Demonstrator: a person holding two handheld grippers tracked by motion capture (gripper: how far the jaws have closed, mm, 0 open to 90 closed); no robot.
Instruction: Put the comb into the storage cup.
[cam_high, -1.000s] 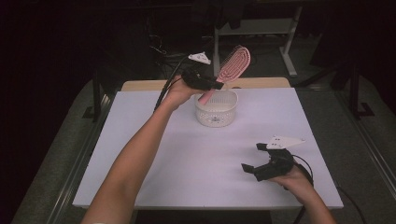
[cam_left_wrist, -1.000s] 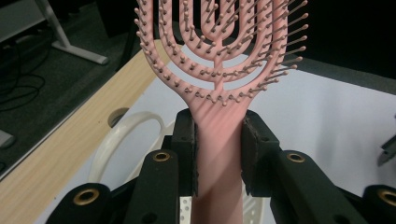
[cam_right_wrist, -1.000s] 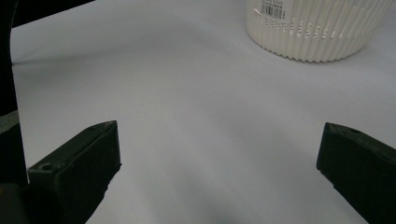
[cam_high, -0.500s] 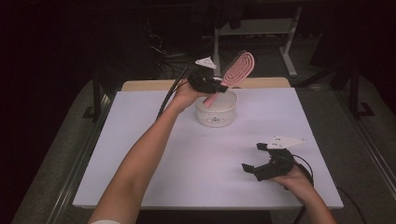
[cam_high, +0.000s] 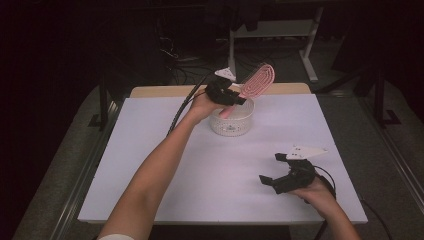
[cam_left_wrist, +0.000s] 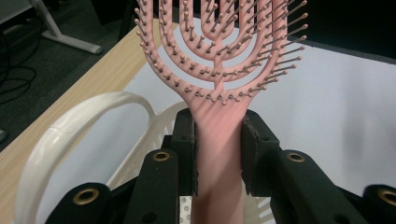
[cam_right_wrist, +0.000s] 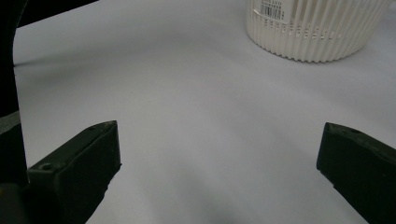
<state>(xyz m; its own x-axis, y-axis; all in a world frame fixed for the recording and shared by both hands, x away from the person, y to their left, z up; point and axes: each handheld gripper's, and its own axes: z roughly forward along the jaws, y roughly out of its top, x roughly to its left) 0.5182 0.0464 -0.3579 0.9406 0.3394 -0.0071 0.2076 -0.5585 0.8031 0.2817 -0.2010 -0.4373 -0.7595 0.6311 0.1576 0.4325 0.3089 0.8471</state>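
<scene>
Left gripper (cam_high: 235, 98) raised, jaws clamped; right gripper (cam_high: 274, 170) low, jaws spread.

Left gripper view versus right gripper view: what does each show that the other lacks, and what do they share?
The left gripper view alone shows the pink vented hairbrush, its handle clamped between the left gripper pads, and the tan wooden table edge. The right gripper view alone shows the right gripper with jaws wide apart and nothing between them, plus a barcode label on the basket wall. Both show the white ribbed plastic basket and the white tabletop.
</scene>
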